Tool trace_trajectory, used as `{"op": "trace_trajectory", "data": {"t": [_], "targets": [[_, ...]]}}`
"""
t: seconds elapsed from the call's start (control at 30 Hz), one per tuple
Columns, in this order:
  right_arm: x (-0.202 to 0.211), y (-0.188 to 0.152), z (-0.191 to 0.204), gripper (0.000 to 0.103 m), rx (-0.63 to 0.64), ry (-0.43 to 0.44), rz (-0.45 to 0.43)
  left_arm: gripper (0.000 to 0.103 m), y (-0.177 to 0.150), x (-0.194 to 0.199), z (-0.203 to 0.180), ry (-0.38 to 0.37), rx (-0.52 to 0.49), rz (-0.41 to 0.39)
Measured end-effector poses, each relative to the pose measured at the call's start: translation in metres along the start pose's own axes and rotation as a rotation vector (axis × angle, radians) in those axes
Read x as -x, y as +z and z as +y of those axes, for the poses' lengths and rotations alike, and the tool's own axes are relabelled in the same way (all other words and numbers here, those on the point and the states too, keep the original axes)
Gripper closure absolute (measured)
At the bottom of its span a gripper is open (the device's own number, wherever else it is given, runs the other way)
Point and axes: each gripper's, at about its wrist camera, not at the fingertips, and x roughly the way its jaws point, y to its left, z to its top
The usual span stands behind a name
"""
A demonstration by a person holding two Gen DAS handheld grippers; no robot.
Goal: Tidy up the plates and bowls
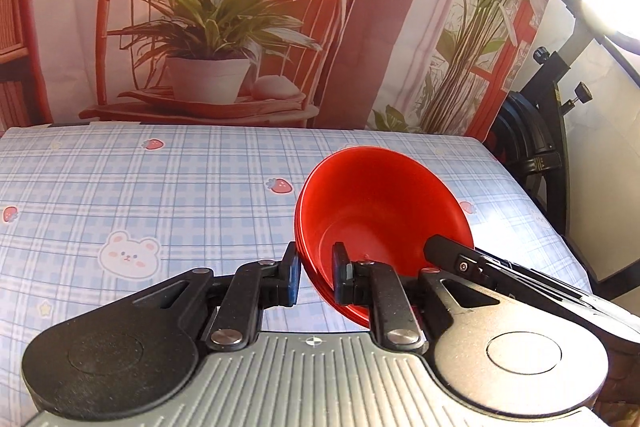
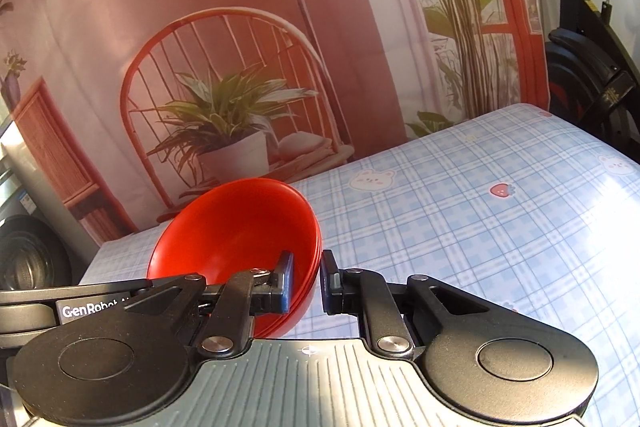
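A stack of red bowls (image 1: 372,203) is held tilted above the checked tablecloth (image 1: 160,187), its opening facing the cameras. My left gripper (image 1: 318,275) is shut on the near-left rim of the stack, one finger inside and one outside. In the right wrist view the same red bowls (image 2: 240,231) sit at lower left, and my right gripper (image 2: 306,283) is shut on their right rim, one finger inside and one outside. The right gripper's body (image 1: 520,275) reaches in beside the bowls in the left wrist view. Several rims show nested at the stack's edge.
The table is covered by a blue plaid cloth (image 2: 480,227) with bears and strawberries. A printed backdrop (image 1: 220,27) of a chair and plants hangs behind it. A black exercise bike (image 1: 536,147) stands past the table's right edge. A dark appliance (image 2: 28,259) stands at left.
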Motion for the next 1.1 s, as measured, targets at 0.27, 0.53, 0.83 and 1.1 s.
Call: {"op": "trace_trajectory", "data": {"t": [0.27,0.53,0.83,1.1], "targets": [[0.02,-0.022,0.042,0.09,0.051,0.062,0.02,0.086,-0.021,0.044,0.031,0.029,0.027,-0.019],[0.026,-0.047,0.069,0.089,0.108,0.099,0.062,0.085,-0.046,0.068,0.061,0.041,0.063,-0.01],[0.027,-0.07,0.083,0.089,0.156,0.119,0.129,0.083,-0.079,0.07,0.088,-0.02,0.106,0.037],[0.024,-0.08,0.089,0.089,0.176,0.124,0.166,0.083,-0.092,0.07,0.096,-0.008,0.125,0.046]]}}
